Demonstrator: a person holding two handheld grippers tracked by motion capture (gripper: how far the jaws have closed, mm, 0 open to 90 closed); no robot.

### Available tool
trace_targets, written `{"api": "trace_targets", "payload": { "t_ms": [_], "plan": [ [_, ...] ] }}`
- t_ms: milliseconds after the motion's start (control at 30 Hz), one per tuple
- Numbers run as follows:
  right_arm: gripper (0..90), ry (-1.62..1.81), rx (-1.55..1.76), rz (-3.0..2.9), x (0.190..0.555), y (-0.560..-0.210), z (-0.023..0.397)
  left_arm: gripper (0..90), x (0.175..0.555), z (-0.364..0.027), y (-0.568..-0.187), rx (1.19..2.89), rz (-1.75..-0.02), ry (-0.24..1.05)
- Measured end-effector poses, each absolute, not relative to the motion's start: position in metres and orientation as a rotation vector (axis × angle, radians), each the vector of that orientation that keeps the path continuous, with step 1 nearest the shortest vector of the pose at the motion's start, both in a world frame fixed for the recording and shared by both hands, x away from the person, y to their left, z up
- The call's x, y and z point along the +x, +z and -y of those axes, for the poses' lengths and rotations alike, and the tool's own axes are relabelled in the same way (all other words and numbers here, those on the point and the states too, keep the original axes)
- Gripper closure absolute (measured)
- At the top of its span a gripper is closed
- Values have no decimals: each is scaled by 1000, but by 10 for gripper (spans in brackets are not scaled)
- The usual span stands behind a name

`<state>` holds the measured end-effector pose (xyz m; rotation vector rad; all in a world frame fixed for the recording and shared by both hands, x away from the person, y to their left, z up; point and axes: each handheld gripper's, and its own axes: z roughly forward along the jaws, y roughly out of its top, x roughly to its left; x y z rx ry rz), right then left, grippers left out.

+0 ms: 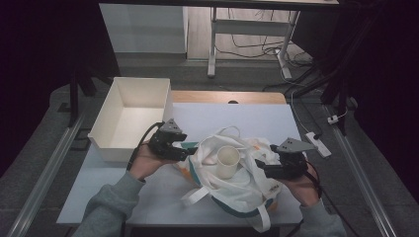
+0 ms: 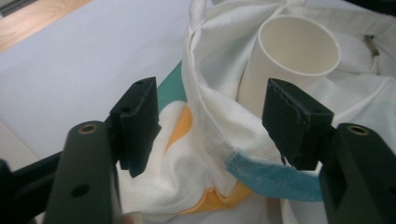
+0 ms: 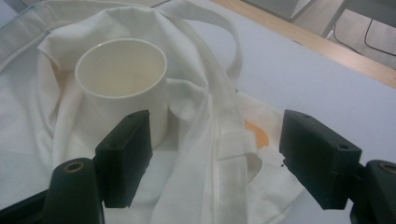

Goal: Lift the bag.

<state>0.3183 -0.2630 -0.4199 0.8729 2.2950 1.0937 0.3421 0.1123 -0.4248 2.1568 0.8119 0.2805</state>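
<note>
A white cloth tote bag (image 1: pixel 237 185) with teal and orange print lies crumpled on the table. A cream paper cup (image 1: pixel 228 160) stands upright in the bag's open mouth. My left gripper (image 1: pixel 190 150) is at the bag's left rim. In the left gripper view its jaws (image 2: pixel 212 121) stand open astride the rim of the bag (image 2: pixel 205 84), with the cup (image 2: pixel 294 51) just beyond. My right gripper (image 1: pixel 262 168) is at the bag's right rim. Its jaws (image 3: pixel 219 149) are open over a fold of the bag (image 3: pixel 205 116), and the cup (image 3: pixel 123 88) stands to their left.
An empty white box (image 1: pixel 129 118) stands at the table's back left, close behind my left hand. The white tabletop (image 1: pixel 247 116) ends in a wooden strip at the far edge. A power strip (image 1: pixel 318 143) lies off the right side.
</note>
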Motion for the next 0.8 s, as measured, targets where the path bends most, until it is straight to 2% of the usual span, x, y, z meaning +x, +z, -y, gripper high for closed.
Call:
{"api": "trace_targets", "payload": {
  "t_ms": [333,633,800],
  "plan": [
    [248,1082,879,-2299,317,-420,265,485,341,-104,-440,2233,-838,253],
    [274,1021,899,-2331,314,-425,266,675,341,-104,-451,2270,-833,165],
    [293,925,935,-2354,314,-433,269,719,341,-105,-455,2288,-833,135]
  ]
}}
